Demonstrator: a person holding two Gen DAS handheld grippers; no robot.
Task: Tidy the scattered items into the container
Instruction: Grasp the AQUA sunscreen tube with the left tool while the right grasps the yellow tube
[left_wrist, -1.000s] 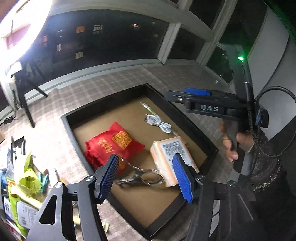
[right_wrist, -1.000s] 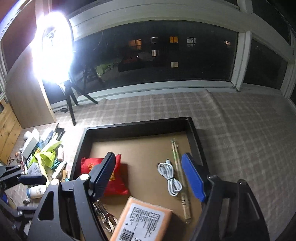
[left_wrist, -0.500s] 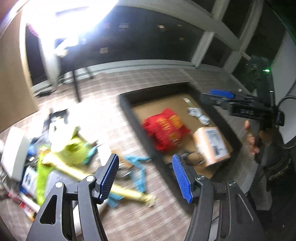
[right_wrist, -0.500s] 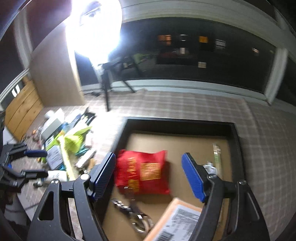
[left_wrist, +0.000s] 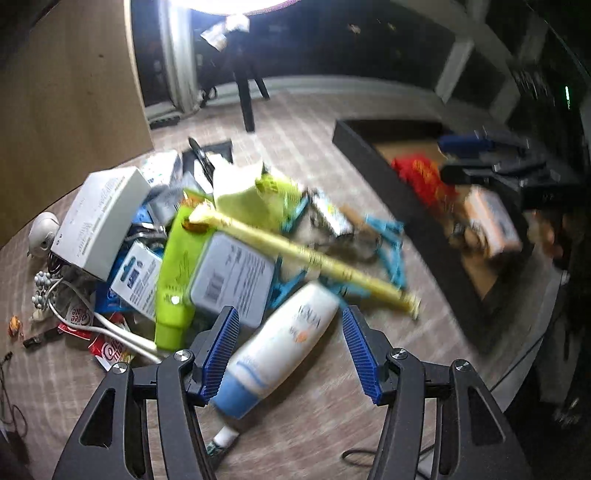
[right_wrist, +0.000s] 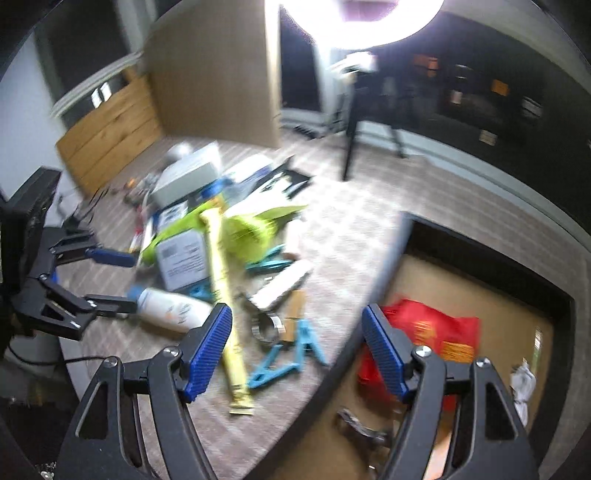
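My left gripper (left_wrist: 288, 350) is open and empty, just above a white bottle with a blue cap (left_wrist: 280, 347) that lies at the near edge of a pile of scattered items. The bottle also shows in the right wrist view (right_wrist: 170, 304), between the left gripper's fingers. My right gripper (right_wrist: 295, 349) is open and empty above the table, between the pile and the black tray (right_wrist: 487, 245). The tray (left_wrist: 369, 155) holds a red packet (right_wrist: 428, 325), an orange box (left_wrist: 491, 221), a metal clip (right_wrist: 362, 432) and a white cable (right_wrist: 524, 380).
The pile holds a long yellow packet (left_wrist: 306, 254), a lime-green packet (left_wrist: 177, 266), blue clips (right_wrist: 288, 354), a white box (left_wrist: 99, 218), a grey-labelled pack (left_wrist: 232, 277) and sachets (left_wrist: 107, 347). A ring light on a tripod (right_wrist: 351, 129) stands behind.
Both grippers have swung left from above the tray to the pile. The left gripper has come down over the white bottle. Both stay open.
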